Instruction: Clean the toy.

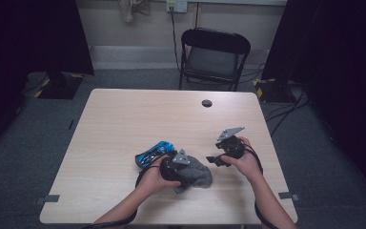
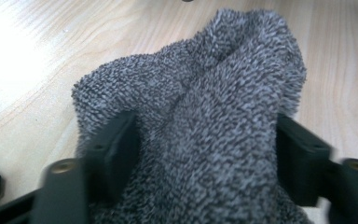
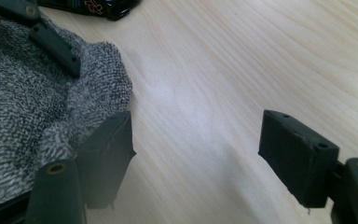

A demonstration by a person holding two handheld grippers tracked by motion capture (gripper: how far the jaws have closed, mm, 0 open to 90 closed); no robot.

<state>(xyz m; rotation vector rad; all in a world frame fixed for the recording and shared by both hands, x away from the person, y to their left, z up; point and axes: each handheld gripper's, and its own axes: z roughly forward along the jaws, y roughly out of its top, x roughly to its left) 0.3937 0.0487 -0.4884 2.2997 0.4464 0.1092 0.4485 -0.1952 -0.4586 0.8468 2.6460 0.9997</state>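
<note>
I see the left gripper clamped on the grey sock, which lies bunched on the tabletop beside a blue toy car. Just right of the sock, the right gripper hovers low, jaws apart, hand angled toward it.

A pale wood table with a round dark grommet stands on grey carpet. Beyond it, a black folding chair faces the table before a light wall bearing a socket. Black curtains hang at both sides, cables trailing at right
</note>
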